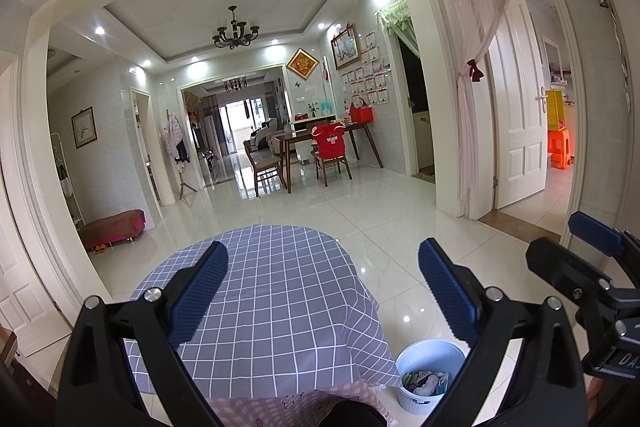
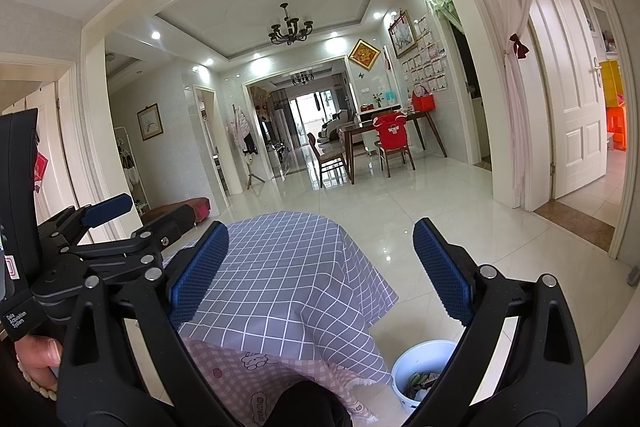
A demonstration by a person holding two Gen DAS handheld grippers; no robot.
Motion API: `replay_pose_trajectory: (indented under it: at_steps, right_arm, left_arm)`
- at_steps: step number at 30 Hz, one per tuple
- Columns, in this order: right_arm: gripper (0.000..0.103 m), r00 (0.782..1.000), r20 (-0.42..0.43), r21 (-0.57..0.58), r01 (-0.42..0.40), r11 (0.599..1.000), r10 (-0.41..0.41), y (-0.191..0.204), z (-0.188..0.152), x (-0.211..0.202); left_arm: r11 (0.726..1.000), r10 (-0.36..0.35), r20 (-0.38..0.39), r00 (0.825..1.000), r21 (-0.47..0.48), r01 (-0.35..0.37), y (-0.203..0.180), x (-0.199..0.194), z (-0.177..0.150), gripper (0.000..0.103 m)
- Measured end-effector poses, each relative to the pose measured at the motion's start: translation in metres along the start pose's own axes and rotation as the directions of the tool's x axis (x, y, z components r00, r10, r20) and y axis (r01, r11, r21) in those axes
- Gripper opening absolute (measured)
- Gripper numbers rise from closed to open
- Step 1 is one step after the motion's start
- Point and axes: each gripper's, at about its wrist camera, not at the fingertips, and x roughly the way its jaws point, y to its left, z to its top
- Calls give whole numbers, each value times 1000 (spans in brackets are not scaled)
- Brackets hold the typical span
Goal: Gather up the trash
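A small table under a grey-blue checked cloth stands right in front of me; it also shows in the right wrist view. A white bin holding several crumpled wrappers sits on the floor at the table's right, also seen in the right wrist view. My left gripper is open and empty above the table. My right gripper is open and empty too. The right gripper shows at the right edge of the left wrist view; the left one at the left of the right wrist view.
A pink checked cloth hangs under the grey one. Glossy white tile floor stretches ahead to a dining table with chairs. A red bench stands at the left wall. A white door and pink curtain are on the right.
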Motion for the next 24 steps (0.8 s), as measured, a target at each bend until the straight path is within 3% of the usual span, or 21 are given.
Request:
replay_pose_trajectory:
  at_steps: [24]
  right_arm:
    - [92,1000,-1,0,1,1000,-1,2,2,0]
  left_arm:
    - [1000,-4,-1,1000,6,4,-2,2,-6,94]
